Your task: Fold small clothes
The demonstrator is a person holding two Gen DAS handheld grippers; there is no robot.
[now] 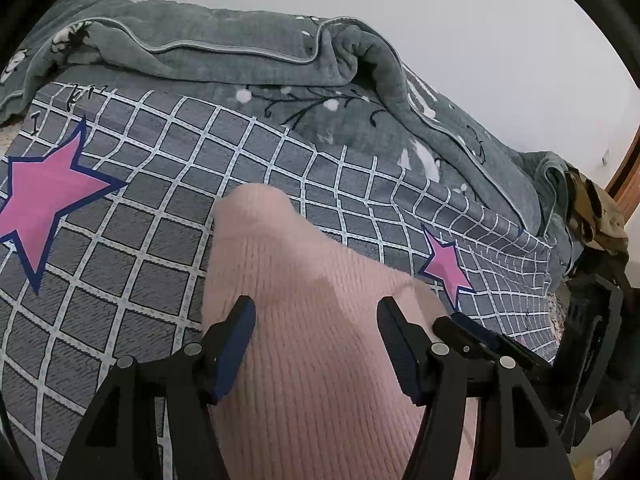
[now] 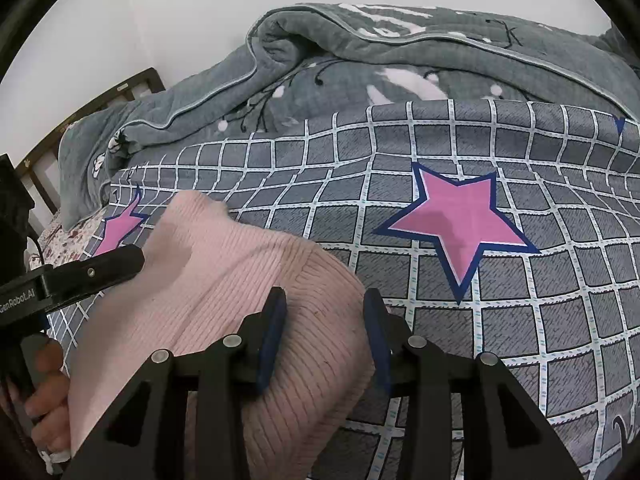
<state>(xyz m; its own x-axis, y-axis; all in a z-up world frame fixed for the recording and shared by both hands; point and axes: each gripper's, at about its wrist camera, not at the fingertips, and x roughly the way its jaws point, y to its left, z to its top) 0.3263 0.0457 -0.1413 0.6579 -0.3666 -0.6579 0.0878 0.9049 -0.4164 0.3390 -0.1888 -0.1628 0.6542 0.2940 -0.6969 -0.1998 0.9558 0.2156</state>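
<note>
A pink ribbed knit garment (image 1: 304, 320) lies in a folded bundle on the grey checked bedsheet (image 1: 132, 220) with pink stars. My left gripper (image 1: 316, 316) is open, its fingers apart just above the garment's middle. My right gripper (image 2: 324, 308) is open too, its fingers straddling the garment's ribbed right edge (image 2: 320, 280). The left gripper's black finger (image 2: 100, 270) shows at the left of the right wrist view, against the garment's left side. The right gripper's finger (image 1: 480, 332) shows in the left wrist view beside the garment's right edge.
A rumpled grey-green blanket (image 1: 248, 52) with white and black prints is heaped along the far side of the bed by the white wall. A dark wooden headboard (image 2: 80, 120) stands at the left. A camouflage cloth (image 1: 596, 216) lies at the right bed edge.
</note>
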